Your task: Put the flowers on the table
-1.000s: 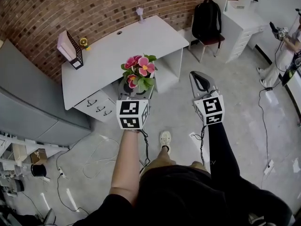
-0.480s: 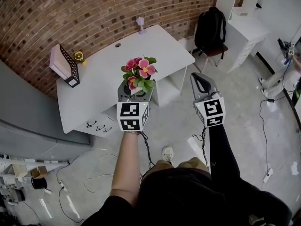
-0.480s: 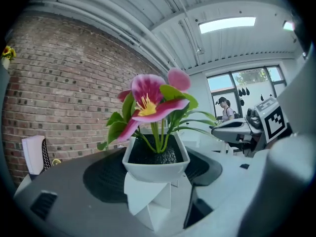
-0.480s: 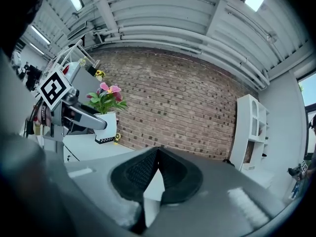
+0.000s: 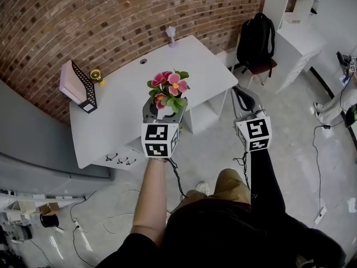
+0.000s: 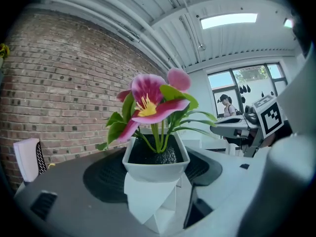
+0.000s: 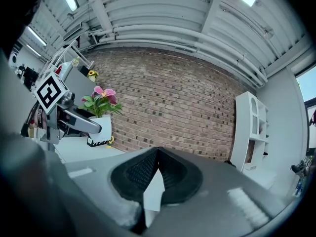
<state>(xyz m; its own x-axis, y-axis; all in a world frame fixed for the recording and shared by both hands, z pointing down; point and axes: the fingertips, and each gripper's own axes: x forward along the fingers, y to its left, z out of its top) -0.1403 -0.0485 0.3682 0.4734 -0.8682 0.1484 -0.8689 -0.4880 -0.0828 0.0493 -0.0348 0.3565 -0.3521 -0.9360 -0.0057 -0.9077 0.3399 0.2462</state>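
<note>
A white pot of pink flowers (image 5: 168, 91) is held in the air, my left gripper (image 5: 163, 114) shut on its sides. In the head view it overlaps the front edge of the white table (image 5: 120, 96). From the left gripper view the pot (image 6: 155, 163) sits between the two dark pads, with flowers (image 6: 149, 102) and leaves rising above it. My right gripper (image 5: 245, 100) hovers over the floor to the right of the table, shut with nothing in it. The right gripper view has its jaws meeting (image 7: 156, 157), with the flowers (image 7: 101, 98) far off at the left.
On the table stand a pink box with a black perforated side (image 5: 78, 85), a small yellow object (image 5: 96, 74) and a small lilac lamp (image 5: 170, 35). A black backpack (image 5: 255, 35) rests on a chair beside a white cabinet (image 5: 293, 46). Cables lie on the floor.
The person has stepped toward the table, so it lies nearer under both grippers. The pot stays held in the left gripper. The right gripper stays shut.
</note>
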